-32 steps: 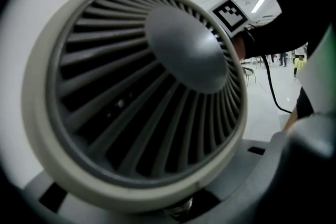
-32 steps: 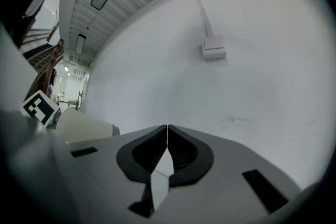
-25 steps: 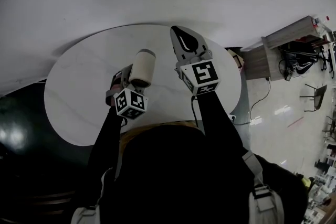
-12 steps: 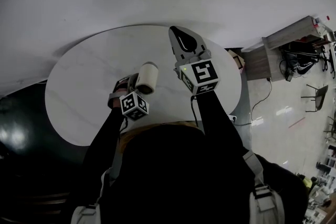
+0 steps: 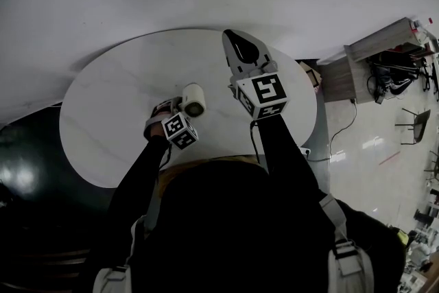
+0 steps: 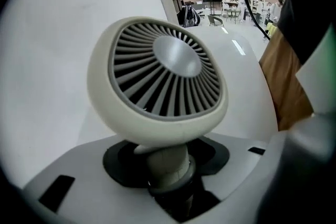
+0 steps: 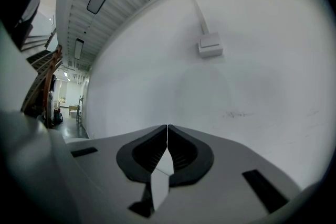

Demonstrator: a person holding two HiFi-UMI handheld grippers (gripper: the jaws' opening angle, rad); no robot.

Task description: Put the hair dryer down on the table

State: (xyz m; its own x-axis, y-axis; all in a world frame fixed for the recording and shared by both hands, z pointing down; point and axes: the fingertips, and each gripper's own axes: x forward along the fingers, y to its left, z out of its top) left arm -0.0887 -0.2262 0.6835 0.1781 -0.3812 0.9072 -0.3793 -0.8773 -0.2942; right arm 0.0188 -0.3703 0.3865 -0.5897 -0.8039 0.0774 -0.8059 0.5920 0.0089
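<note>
The cream hair dryer [image 5: 193,100] stands over the round white table [image 5: 110,99], near its middle. My left gripper [image 5: 173,108] is shut on the dryer's handle. In the left gripper view the dryer's grey slatted rear grille [image 6: 160,78] fills the picture and the handle [image 6: 167,165] sits clamped between the jaws. Whether the dryer touches the tabletop I cannot tell. My right gripper [image 5: 232,39] hovers over the table's far side, to the right of the dryer, shut with nothing in it. In the right gripper view the gripper [image 7: 167,134] has its two jaws meeting along a thin line.
A white wall rises behind the table, with a small white box [image 7: 210,45] and a cable on it. A wooden cabinet [image 5: 370,58] stands on the shiny floor to the right. Dark floor lies to the left of the table.
My left gripper has come down and back toward me with the hair dryer, which now tilts its end more toward the camera. The right gripper has hardly moved.
</note>
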